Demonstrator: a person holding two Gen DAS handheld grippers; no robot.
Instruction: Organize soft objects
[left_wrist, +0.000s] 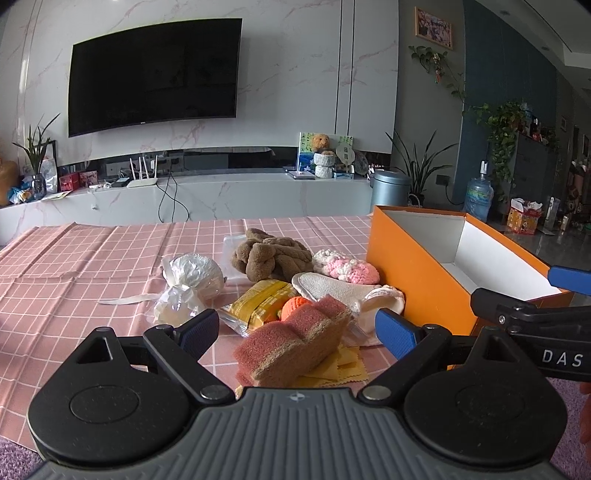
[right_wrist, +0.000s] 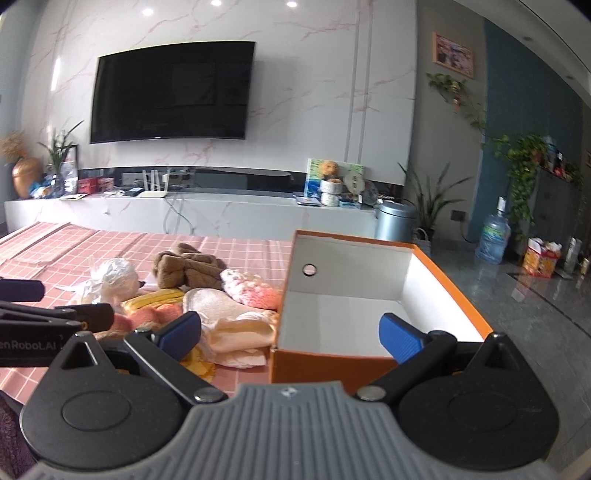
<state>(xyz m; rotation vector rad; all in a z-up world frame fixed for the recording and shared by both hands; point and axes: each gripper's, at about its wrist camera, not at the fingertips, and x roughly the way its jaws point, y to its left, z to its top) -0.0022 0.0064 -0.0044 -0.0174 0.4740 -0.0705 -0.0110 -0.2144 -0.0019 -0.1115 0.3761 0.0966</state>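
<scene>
A heap of soft things lies on the pink checked tablecloth (left_wrist: 92, 258): a pink-and-tan sponge (left_wrist: 291, 343), a brown plush (left_wrist: 269, 254), a pink-white crochet piece (left_wrist: 347, 267), a cream mitt (left_wrist: 332, 291), a yellow packet (left_wrist: 258, 302) and a white wrapped ball (left_wrist: 195, 273). My left gripper (left_wrist: 299, 330) is open just above the sponge, one finger either side. An empty orange box (right_wrist: 369, 295) stands right of the heap. My right gripper (right_wrist: 291, 332) is open over the box's near left corner, holding nothing. The plush (right_wrist: 188, 269) and crochet piece (right_wrist: 251, 286) show left of the box.
A peach cloth (right_wrist: 236, 339) lies against the box's left wall. Yellow zigzag-edged sheets (left_wrist: 343, 369) sit under the sponge. The right gripper's arm (left_wrist: 535, 314) crosses the box's near end. Beyond the table stand a TV bench (left_wrist: 221, 192) and a metal bin (left_wrist: 391, 184).
</scene>
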